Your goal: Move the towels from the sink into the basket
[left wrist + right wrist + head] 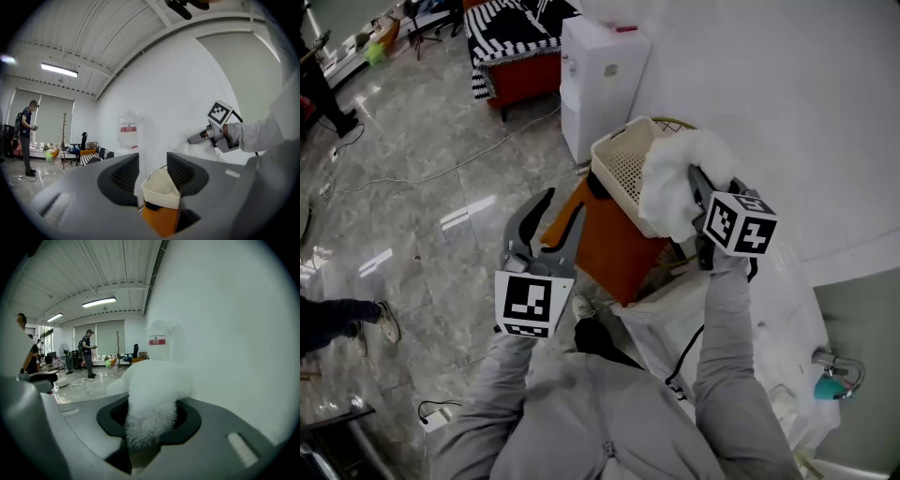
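Note:
My right gripper [696, 187] is shut on a fluffy white towel [675, 173] and holds it up over the near rim of the cream perforated basket [622, 169]. Seen from the right gripper view, the towel [152, 399] fills the space between the dark jaws and bulges out past them. The basket sits on an orange stand [614, 246]. My left gripper [561, 204] hovers left of the stand, its jaws a little apart with nothing between them. Through that gap the left gripper view shows the basket [161, 188], with the right gripper [193, 139] beyond it at the towel.
A white water dispenser [602, 80] stands behind the basket against the white wall. At lower right are the sink's faucet [836, 361] and a white sheet [792, 314] draped beside it. Cables cross the glossy tiled floor [422, 187]. A person [28, 136] stands far off.

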{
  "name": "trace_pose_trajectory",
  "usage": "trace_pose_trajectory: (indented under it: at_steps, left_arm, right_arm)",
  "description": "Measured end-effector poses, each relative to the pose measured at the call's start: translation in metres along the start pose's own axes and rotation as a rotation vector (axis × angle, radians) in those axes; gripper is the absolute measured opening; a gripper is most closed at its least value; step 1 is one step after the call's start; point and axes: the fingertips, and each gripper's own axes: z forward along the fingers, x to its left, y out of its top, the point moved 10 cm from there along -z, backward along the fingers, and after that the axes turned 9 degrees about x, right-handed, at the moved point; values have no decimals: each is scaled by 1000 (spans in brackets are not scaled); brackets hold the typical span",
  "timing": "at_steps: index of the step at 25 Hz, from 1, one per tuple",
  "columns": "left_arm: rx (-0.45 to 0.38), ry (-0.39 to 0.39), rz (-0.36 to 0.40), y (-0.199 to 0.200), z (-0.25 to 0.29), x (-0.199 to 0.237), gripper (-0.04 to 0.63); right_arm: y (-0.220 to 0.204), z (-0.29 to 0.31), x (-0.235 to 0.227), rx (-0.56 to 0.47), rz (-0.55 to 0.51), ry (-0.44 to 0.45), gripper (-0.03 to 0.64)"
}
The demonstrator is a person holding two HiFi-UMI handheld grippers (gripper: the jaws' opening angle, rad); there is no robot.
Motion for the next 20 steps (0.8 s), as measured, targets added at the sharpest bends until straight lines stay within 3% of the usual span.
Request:
trace_pose_trajectory:
  at_steps: [8, 15, 20]
  left_arm:
    - [49, 2, -1, 6, 75, 23, 235]
    - [95, 27, -13, 1, 107, 42, 235]
    - [120, 33, -21, -7, 119, 47, 235]
  right_arm:
    - [-4, 120, -38, 136, 19, -8, 127]
    - [-31, 205, -43, 284, 7, 22, 136]
    - [-68, 248, -46, 439, 7, 40, 230]
